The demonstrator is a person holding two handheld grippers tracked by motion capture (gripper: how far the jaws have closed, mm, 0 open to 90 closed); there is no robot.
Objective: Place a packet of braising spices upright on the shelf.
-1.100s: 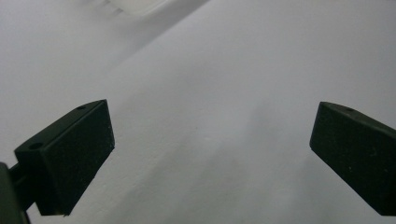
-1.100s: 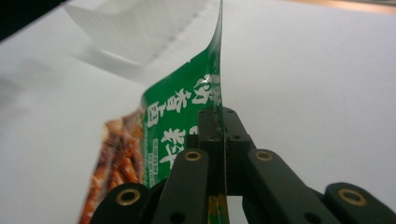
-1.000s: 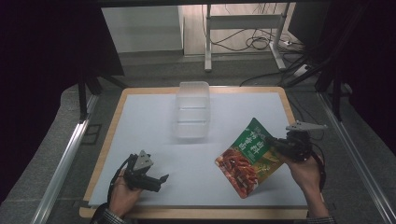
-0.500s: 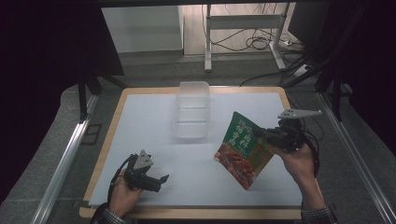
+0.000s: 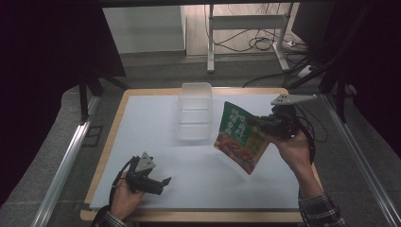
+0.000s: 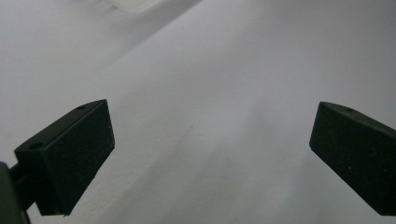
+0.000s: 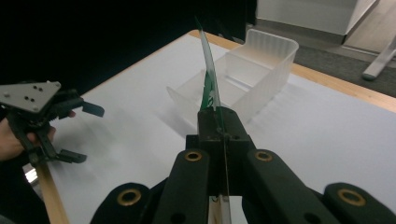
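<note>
The right gripper is seen clamped on the edge of a green-and-red snack pouch, which is held clear of the white table surface, tilted, just right of the clear plastic container. In the right gripper view the pouch is pinched edge-on between jaws that are pressed together. The left gripper is rested near the table's front edge with its jaws spread wide and nothing between them. Only a thin margin appears to be gripped, so the pouch could slip or swing, and a corner could be caught on the container wall if it is lowered off-centre.
</note>
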